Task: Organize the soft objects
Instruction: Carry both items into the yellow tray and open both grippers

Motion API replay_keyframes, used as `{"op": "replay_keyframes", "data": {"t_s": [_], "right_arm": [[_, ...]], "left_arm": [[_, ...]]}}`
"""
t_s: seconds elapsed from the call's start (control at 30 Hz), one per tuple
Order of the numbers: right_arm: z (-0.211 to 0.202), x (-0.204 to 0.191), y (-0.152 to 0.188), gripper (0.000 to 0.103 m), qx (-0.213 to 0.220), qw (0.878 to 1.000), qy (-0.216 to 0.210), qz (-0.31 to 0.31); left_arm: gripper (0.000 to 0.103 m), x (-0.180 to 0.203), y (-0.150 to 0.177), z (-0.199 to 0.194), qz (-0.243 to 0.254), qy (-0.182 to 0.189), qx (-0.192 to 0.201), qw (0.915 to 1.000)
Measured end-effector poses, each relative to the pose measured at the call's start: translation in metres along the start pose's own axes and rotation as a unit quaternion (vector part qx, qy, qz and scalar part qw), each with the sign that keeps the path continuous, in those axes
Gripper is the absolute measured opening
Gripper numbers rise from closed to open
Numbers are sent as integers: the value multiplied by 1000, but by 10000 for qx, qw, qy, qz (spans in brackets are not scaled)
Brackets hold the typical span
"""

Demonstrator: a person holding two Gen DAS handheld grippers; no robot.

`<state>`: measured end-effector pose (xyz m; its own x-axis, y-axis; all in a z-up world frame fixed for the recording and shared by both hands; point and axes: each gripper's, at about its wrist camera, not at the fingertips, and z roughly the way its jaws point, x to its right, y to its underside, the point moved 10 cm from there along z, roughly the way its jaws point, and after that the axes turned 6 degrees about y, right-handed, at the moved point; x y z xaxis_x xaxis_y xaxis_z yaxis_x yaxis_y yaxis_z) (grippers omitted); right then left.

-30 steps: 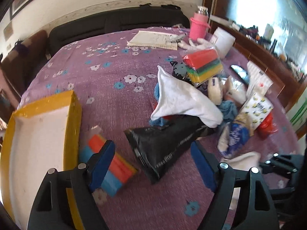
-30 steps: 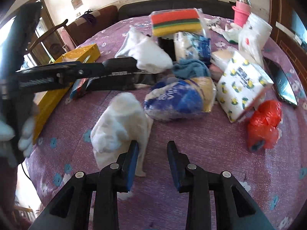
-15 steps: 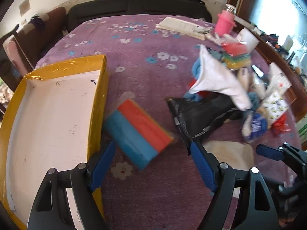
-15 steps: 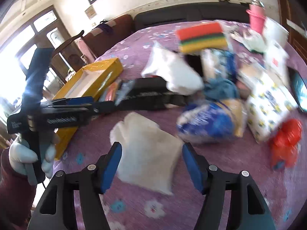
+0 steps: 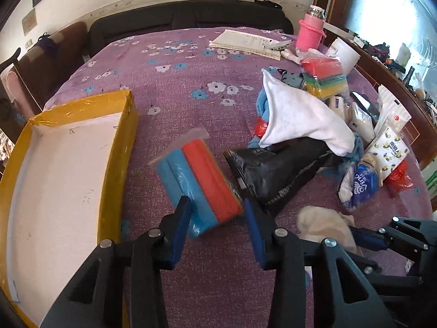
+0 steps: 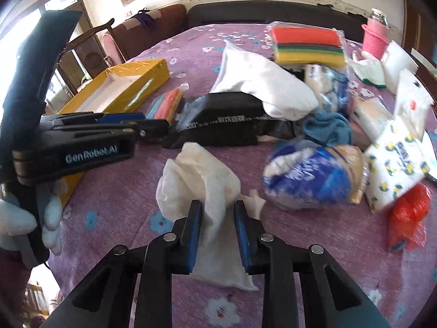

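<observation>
Both grippers are working at once, each closing on one soft thing, which fits a sorting job with the open yellow cardboard tray with a white floor [image 5: 120, 147] waiting at the left edge of the tabletop.

The left gripper [image 5: 215, 213] is set over the near end of the clear-wrapped pack of blue and orange sponge cloths [image 5: 196, 180]. Its jaws are closing, the pack's end lies between them, and the blue pads look to meet its sides; whether they already press is hard to say. The pack lies flat on the purple flowered cloth [image 5: 174, 82], just beside the tray's long wall, so the carry would likely be short.

The right gripper [image 6: 217, 213] has its jaws closing too, narrow by now, with a bunched fold of the crumpled cream-white cloth [image 6: 196, 180] pinched between the pads. The rest of that cloth sags onto the tabletop, near its front edge, so it is gripped but not lifted clear.

The cloth is thin, limp and creased, and will probably trail when raised. The sponge pack is a firm, glossy block, likely slippery under the pads.

Behind both, toward the right edge, the remaining pile sits in a heap: a black plastic pouch [image 5: 275, 169], a white pillow-like bag [image 5: 297, 117] lying on it, and a striped sponge stack [image 6: 308, 43].
</observation>
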<state>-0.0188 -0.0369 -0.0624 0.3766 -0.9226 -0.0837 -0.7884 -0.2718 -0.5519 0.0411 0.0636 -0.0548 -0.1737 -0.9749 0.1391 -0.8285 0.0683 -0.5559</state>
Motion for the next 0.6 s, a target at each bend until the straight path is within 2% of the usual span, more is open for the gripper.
{"op": "replay_keyframes", "data": {"t_s": [0.07, 0.1, 0.13, 0.23, 0.3, 0.37, 0.43, 0.47, 0.53, 0.6], "right_arm": [[-2, 4, 3, 27, -28, 9999, -113, 73], [-2, 6, 4, 27, -39, 9998, -164, 136], [-7, 11, 8, 27, -42, 9996, -201, 195], [-11, 12, 9, 32, -23, 9989, -376, 265], [-12, 10, 6, 49, 33, 9989, -400, 240], [-14, 4, 2, 60, 135, 9990, -380, 177], [-16, -2, -3, 65, 237, 9987, -418, 155], [-16, -4, -5, 65, 248, 9987, -431, 147], [-12, -13, -10, 65, 261, 9986, -441, 90], [-6, -17, -13, 65, 227, 9989, -403, 63]], "left_arm": [[50, -8, -3, 4, -173, -62, 5, 9998], [62, -13, -4, 7, -280, -141, 9, 9995], [69, -18, -7, 9, -371, -206, 24, 9991], [75, -19, -13, 19, -319, -326, -26, 9990], [79, -19, -15, 27, -174, -530, -31, 9984], [78, -19, -17, 29, -141, -646, 35, 9978], [49, -22, -17, 26, -78, -826, 143, 9964], [47, -24, -17, 23, -75, -785, 188, 9967], [41, -23, -15, 14, -261, -466, 278, 9982], [40, -20, -13, 4, -418, -213, 341, 9983]]}}
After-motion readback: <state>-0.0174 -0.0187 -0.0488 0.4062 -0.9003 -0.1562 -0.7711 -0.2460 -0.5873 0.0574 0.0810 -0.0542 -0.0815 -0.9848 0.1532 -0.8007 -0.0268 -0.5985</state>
